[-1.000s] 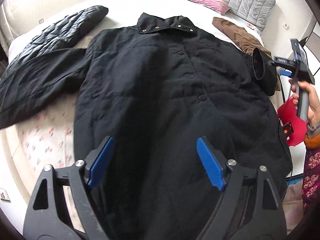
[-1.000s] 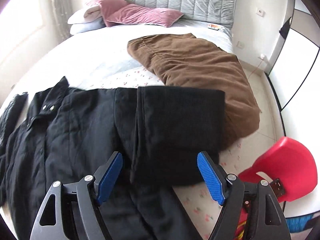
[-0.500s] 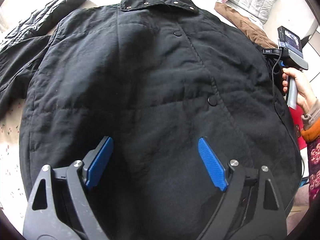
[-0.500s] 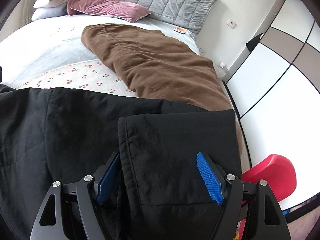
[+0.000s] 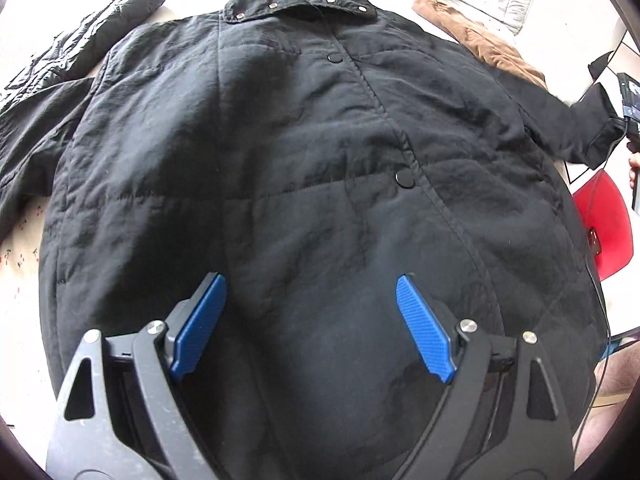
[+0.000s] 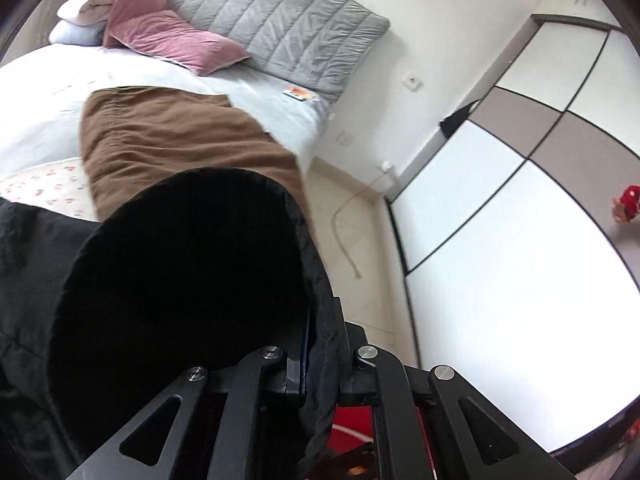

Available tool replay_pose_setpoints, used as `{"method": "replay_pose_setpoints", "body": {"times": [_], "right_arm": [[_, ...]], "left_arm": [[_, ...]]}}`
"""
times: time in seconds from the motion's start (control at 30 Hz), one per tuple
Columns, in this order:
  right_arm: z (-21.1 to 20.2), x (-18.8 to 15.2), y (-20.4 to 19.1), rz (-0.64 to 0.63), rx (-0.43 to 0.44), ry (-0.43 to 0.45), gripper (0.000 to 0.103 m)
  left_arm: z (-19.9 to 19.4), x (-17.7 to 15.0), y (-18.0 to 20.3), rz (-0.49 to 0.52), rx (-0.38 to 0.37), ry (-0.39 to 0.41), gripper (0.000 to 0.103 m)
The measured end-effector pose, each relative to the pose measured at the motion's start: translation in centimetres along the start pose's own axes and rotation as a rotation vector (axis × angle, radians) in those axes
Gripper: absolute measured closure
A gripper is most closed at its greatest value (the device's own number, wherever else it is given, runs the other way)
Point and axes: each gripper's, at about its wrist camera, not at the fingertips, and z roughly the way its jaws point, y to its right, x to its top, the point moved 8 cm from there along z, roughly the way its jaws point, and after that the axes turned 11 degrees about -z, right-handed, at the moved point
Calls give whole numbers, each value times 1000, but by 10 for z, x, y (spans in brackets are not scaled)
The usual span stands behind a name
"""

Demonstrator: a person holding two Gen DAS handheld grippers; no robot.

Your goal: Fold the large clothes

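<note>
A large black quilted coat (image 5: 280, 168) lies spread front-up on the bed, collar at the far end. My left gripper (image 5: 310, 320) is open, hovering just above the coat's lower front, blue pads apart. My right gripper (image 6: 320, 364) is shut on the cuff of the coat's right sleeve (image 6: 180, 280), which bulges open in front of the lens. In the left wrist view that sleeve (image 5: 576, 128) stretches out to the right toward the right gripper's handle (image 5: 630, 120) at the frame edge.
A brown garment (image 6: 180, 140) lies on the bed past the sleeve. A shiny black jacket (image 5: 80, 52) lies at the coat's left. Pink pillows (image 6: 168, 40) and a grey headboard (image 6: 280, 32) stand at the far end. A red chair (image 5: 608, 224) and wardrobe doors (image 6: 500, 240) are right.
My right gripper closed on the sleeve cuff and lifted it out to the right, straightening the sleeve. My left gripper stayed open and moved slightly closer over the coat's lower front.
</note>
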Motion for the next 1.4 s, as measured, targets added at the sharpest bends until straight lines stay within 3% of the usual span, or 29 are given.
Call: {"method": "replay_pose_setpoints", "body": {"times": [0.07, 0.13, 0.2, 0.23, 0.5, 0.7, 0.87, 0.93, 1.1, 1.23, 1.4], "right_arm": [[14, -1, 21, -16, -75, -24, 95], [28, -2, 27, -32, -57, -66, 82], [33, -2, 32, -51, -86, -79, 53], [33, -1, 35, -59, -108, -72, 48], [32, 6, 80, -47, -122, -105, 26], [24, 11, 104, -24, -4, -108, 22], [10, 11, 113, 22, 237, -120, 22], [1, 11, 120, 53, 293, -109, 22], [-19, 15, 156, 167, 294, -65, 20], [-45, 23, 127, 142, 362, 0, 20], [-87, 35, 38, 66, 522, 79, 20]], "left_arm": [[2, -4, 0, 1, 1, -8, 16], [0, -6, -1, 3, 5, -9, 16], [-3, -7, -4, 0, 9, -9, 16], [-6, -7, -7, -4, 12, -7, 16], [-34, -4, -42, -49, 26, 25, 16], [-59, 4, -81, -104, 84, 78, 16], [-76, 9, -128, -210, 100, 103, 16], [-81, 10, -146, -243, 112, 109, 16], [-90, 13, -200, -333, 173, 144, 16], [-97, 17, -253, -455, 179, 190, 16], [-112, 20, -330, -691, 121, 291, 16]]}}
